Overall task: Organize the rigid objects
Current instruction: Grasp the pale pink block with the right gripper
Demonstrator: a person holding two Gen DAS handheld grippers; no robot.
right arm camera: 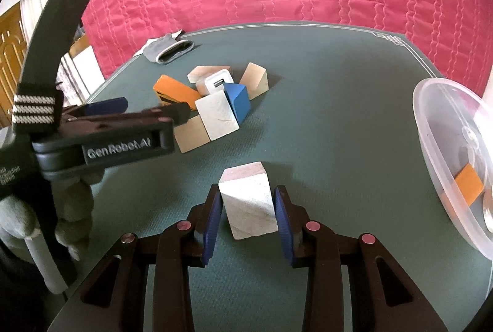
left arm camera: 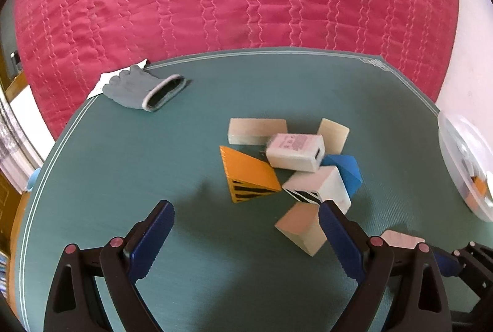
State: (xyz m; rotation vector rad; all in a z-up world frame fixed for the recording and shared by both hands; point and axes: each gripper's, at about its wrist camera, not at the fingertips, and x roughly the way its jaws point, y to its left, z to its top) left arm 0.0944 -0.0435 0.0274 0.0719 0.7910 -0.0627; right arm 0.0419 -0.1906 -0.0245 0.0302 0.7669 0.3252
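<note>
Only from the right wrist: right gripper (right arm camera: 248,213) at bottom centre, blue pads pinching a pale wooden block (right arm camera: 248,202) standing on the green mat (right arm camera: 323,131). At far left, a gloved hand (right arm camera: 74,208) carrying the left gripper (right arm camera: 148,111), reaching toward the block pile (right arm camera: 215,100) in the upper middle. Only from the left wrist: left gripper (left arm camera: 246,233) spread wide over bare mat, nothing between its fingers, right fingertip just in front of a pale wedge (left arm camera: 300,227). White charger (left arm camera: 295,151) lying atop the pile. Clear plastic container (right arm camera: 431,128) at the right edge, holding an orange block (right arm camera: 468,185); other contents too blurred to tell.
</note>
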